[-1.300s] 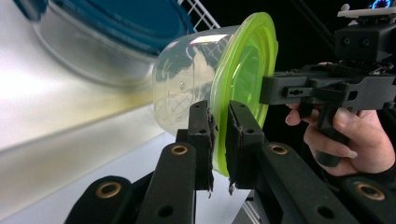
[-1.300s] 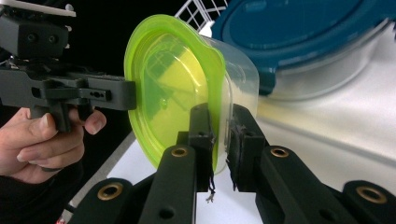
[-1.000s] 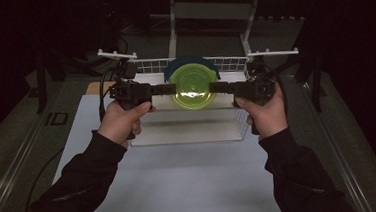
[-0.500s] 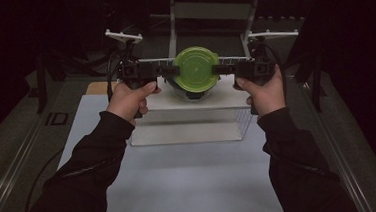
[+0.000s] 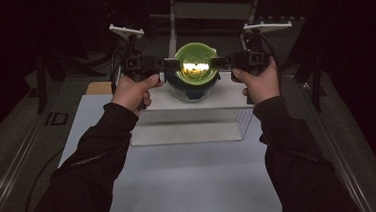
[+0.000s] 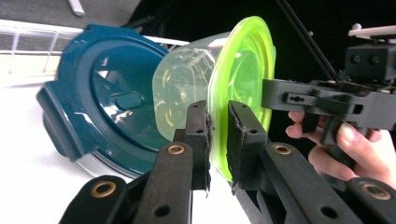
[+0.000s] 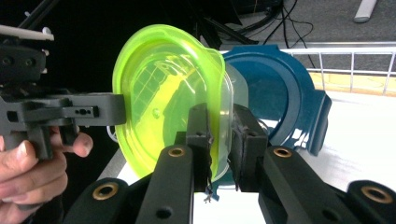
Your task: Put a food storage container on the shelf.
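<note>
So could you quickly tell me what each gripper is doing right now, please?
Left gripper: shut on the green-lidded container, at its rim.
Right gripper: shut on the same container's opposite rim.

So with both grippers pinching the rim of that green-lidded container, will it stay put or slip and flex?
The green-lidded container looks light: thin clear plastic, apparently empty. Its glossy lid rim may slide between the jaws of the left gripper and right gripper. The thin rim probably flexes, so it could tilt.

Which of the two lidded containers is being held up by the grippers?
The clear one with the lime-green lid: both the left gripper and the right gripper pinch its rim. The container with the dark blue lid stays on the white surface behind it.
</note>
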{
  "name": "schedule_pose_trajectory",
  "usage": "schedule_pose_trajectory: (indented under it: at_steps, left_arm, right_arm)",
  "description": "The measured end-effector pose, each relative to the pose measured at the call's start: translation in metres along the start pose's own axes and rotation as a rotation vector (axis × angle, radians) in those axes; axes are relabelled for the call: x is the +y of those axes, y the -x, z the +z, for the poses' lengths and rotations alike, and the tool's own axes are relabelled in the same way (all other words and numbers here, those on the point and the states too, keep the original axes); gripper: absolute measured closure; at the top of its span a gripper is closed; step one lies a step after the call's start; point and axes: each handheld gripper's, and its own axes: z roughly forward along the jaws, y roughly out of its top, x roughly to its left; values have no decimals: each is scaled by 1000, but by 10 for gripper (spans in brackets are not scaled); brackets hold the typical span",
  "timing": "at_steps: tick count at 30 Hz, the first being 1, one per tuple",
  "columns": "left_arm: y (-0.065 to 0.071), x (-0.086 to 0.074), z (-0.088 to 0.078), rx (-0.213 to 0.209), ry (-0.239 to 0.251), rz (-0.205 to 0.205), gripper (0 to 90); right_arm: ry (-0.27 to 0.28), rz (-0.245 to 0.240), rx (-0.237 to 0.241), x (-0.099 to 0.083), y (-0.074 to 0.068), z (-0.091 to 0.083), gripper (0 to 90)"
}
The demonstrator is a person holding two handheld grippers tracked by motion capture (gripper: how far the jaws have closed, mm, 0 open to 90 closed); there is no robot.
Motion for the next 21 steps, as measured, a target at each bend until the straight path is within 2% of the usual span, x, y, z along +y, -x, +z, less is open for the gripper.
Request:
schedule_pose_trajectory:
  at_steps: [5,8,9,17,21]
  left_arm:
    - [-7,1,2,-12,18,-40,750]
    - [-11,3,3,-14,33,-55,733]
    - [-12,3,4,-14,33,-51,728]
    - [-12,8,11,29,49,-41,684]
    - [-14,10,14,39,56,-24,620]
  right_arm:
    - [14,25,6,6,3,4,740]
    - [13,61,22,8,7,9,740]
    - [16,78,30,8,9,10,747]
    - [18,98,17,12,10,13,743]
    - [12,108,18,14,11,15,698]
